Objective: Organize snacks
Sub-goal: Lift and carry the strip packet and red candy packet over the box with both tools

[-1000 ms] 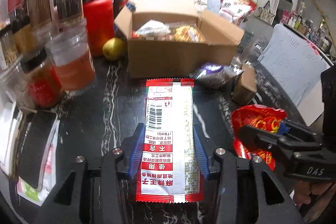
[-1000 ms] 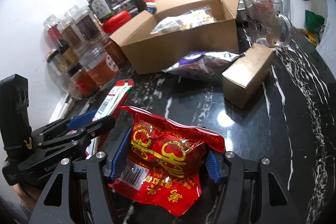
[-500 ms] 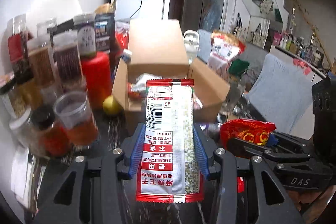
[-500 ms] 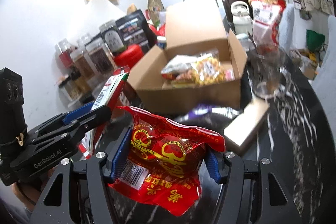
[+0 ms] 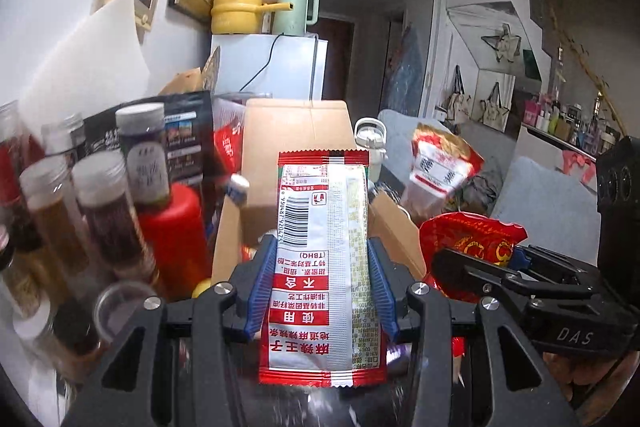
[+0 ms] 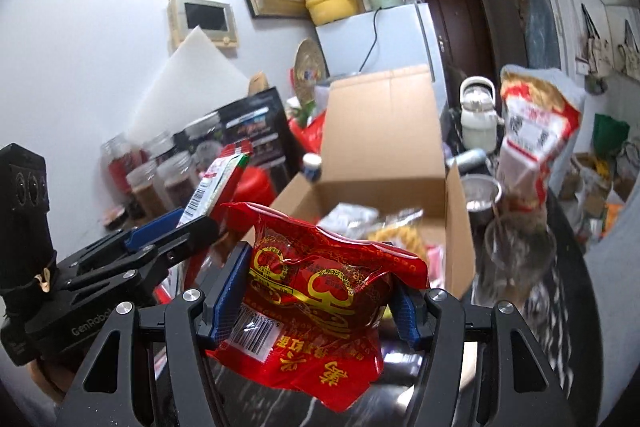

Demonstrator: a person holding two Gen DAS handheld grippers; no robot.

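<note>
A long red-and-white sachet (image 5: 322, 267) is clamped between the fingers of the left gripper (image 5: 322, 287), in front of the open cardboard box (image 6: 384, 163). A crumpled red snack bag (image 6: 320, 299) is pinched by the right gripper (image 6: 316, 299), near the box's front wall.

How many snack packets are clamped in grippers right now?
2. A long red-and-white packet in the left gripper; a crinkled red packet in the right gripper. More packets lie in the cardboard box.

Flat red-and-white sachet (image 5: 324, 267) and crumpled red packet (image 6: 320, 291), both aloft before open snack-filled carton (image 6: 384, 163)
</note>
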